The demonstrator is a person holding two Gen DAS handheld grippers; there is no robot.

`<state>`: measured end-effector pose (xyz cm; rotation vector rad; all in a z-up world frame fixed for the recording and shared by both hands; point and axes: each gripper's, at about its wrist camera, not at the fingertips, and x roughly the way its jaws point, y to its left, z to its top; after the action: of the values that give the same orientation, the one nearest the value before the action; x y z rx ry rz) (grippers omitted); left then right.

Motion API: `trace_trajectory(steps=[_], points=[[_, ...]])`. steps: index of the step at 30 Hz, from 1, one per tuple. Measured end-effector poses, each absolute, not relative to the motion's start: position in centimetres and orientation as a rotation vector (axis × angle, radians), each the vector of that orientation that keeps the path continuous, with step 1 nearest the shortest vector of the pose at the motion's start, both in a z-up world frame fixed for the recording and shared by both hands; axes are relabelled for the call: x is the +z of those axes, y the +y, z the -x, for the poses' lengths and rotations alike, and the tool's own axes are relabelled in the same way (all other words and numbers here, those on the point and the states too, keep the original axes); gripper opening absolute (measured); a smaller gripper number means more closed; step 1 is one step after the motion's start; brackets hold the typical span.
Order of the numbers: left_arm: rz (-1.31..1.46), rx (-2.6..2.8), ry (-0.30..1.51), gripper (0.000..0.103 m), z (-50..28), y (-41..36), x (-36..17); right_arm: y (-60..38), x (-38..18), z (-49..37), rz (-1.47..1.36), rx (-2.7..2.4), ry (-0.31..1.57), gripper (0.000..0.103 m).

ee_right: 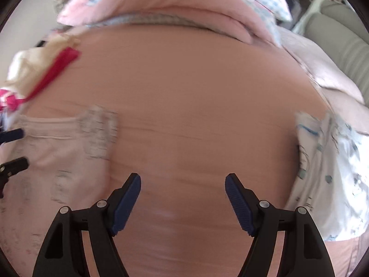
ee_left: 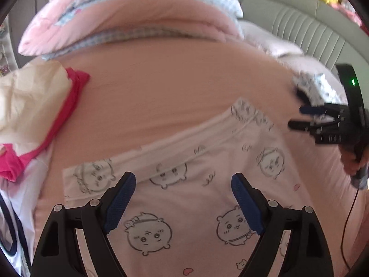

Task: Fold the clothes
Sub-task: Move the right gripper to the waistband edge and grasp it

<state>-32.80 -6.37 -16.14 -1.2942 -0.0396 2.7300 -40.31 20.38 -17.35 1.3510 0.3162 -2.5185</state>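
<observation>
While I am leaning over the bed point(ee_right: 184, 92), its salmon-pink sheet is filling most of both views, stretched fairly smooth with only faint creases. My left gripper point(ee_left: 183, 184) is hanging with its blue-padded jaws spread wide above the pale pink garment point(ee_left: 207, 173), pinching nothing. That garment (printed with round cartoon faces) is lying flat on the sheet at the near edge of the bed, its white band running along its far side.

My right gripper point(ee_right: 183, 184) is hanging over bare sheet just beside the garment's corner, its jaws also standing apart with nothing between them.

A rolled pink quilt point(ee_left: 138, 18) with blue-checked trim is lying across the far end of the bed. A heap of cream and magenta clothing point(ee_left: 37, 106) is sitting at the left edge, and a white piece with blue print point(ee_right: 322, 173) is lying to the right of my right gripper. Beyond the bed on the right, a grey ribbed headboard point(ee_left: 311, 30) is standing, with bright toys on top of it, too blurred for me to tell apart.
</observation>
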Motion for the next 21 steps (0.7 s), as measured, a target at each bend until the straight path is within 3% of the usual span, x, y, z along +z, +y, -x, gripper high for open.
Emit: trace_trajectory(steps=[5,8,11,15,16,17,18,21], points=[[1.375,2.856,-0.109,0.086,32.5,-9.9,-17.1,15.6,-18.2,40.3,-1.31,-2.502,0.533,0.075],[1.423,2.924,-0.165,0.086,31.7,-12.4,-17.8,16.4,-18.7,42.0,-1.38,-2.598,0.51,0.075],[1.397,2.941,-0.301,0.086,30.8,-14.7,-17.8,16.9,-17.0,42.3,-1.292,-2.565,0.328,0.075],[1.408,2.922,-0.35,0.086,31.2,-15.4,-18.3,14.3,-17.2,42.8,-1.254,-2.489,0.434,0.073],[1.399,2.912,-0.356,0.086,31.4,-15.3,-18.3,13.7,-17.5,43.0,-1.27,-2.471,0.438,0.065],[1.381,2.899,-0.358,0.086,31.5,-15.0,-18.2,13.1,-17.8,43.3,-1.289,-2.453,0.439,0.035],[1.369,2.889,-0.348,0.086,31.7,-14.8,-18.3,12.8,-18.1,43.5,-1.314,-2.424,0.412,0.018],[1.387,2.93,-0.249,0.079,32.5,-14.5,-18.6,12.3,-18.8,44.0,-1.337,-2.39,0.375,0.009]])
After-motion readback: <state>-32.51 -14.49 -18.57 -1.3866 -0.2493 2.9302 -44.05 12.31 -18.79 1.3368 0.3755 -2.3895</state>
